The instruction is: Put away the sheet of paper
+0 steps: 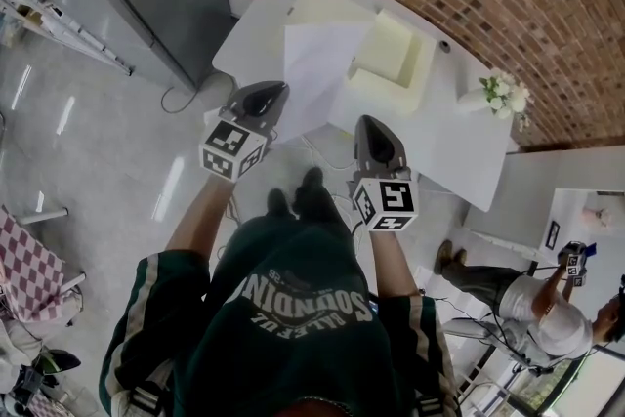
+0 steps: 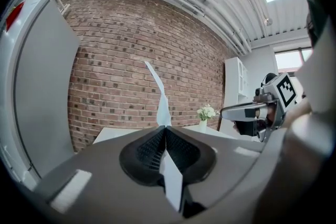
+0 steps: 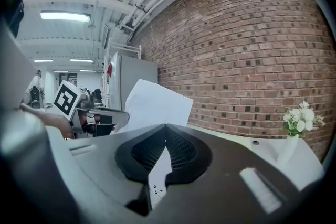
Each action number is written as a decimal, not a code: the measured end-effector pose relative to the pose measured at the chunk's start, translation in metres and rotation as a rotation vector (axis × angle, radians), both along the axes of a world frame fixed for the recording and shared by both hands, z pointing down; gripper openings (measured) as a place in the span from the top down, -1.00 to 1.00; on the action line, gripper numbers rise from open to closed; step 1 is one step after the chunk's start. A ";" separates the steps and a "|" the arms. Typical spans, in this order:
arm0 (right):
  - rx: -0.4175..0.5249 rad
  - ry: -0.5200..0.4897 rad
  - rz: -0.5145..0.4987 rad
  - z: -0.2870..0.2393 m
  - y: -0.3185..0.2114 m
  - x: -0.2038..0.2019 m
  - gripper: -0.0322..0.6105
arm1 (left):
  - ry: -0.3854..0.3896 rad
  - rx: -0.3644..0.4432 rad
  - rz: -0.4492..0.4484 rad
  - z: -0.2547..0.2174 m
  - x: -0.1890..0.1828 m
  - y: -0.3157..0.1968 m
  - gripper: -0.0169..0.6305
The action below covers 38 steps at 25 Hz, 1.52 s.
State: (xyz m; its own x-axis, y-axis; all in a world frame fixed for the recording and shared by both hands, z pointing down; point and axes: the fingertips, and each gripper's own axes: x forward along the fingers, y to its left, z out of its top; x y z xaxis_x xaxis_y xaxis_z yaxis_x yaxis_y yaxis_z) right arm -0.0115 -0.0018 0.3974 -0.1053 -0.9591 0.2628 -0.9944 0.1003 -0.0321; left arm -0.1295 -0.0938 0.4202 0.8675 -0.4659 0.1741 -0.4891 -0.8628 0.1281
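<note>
Left gripper view shows the left gripper (image 2: pixel 165 128) with its jaws clamped tight on the sheet of paper (image 2: pixel 161 102), plain white, seen edge-on and curling upward. Head view shows the sheet held unfolded above the white table (image 1: pixel 459 151). The right gripper (image 3: pixel 166 127) has its jaws pressed together, just beside the sheet.

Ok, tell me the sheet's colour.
White. The sheet shows best in the head view.
</note>
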 end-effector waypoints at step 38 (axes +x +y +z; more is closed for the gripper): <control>-0.050 -0.067 0.036 0.028 -0.220 0.178 0.90 | -0.080 -0.107 0.075 0.030 0.183 -0.209 0.91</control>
